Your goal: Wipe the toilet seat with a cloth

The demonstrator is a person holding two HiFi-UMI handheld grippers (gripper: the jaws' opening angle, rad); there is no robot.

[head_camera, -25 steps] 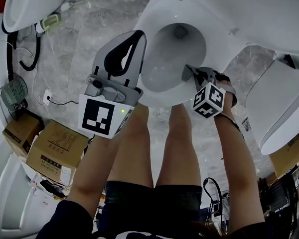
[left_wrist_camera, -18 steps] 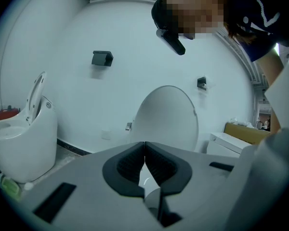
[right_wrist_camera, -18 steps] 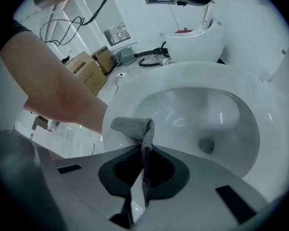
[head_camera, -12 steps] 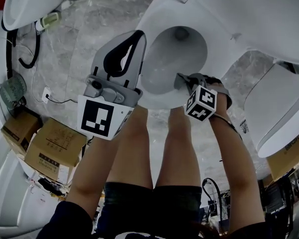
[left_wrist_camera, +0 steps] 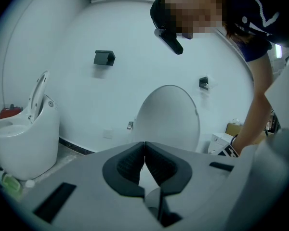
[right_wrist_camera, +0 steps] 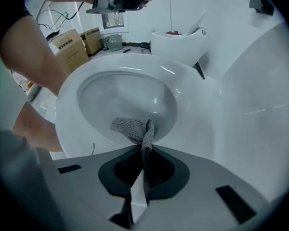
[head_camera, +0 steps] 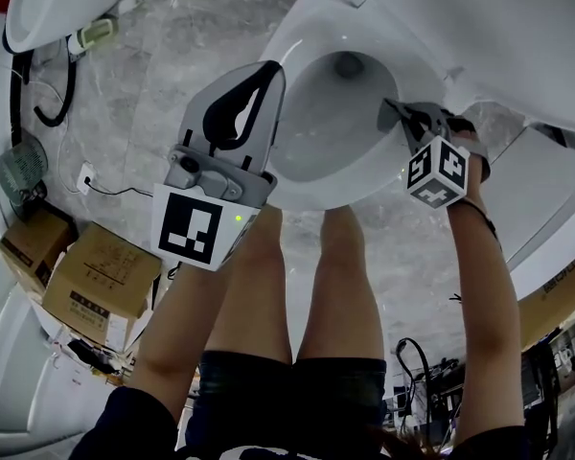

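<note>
Our right tool (right_wrist_camera: 143, 153) is clamped on the grey cloth (right_wrist_camera: 134, 128), holding it to the toilet seat (head_camera: 311, 194) at its right edge. Our left tool (left_wrist_camera: 144, 148) hangs closed and empty. We judge the wiping midway; the near edge likely remains.

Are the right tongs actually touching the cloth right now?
Touching. The right gripper view shows the cloth pinched between the closed jaws of the right tongs, with its free end bunched out in front of them.
</note>
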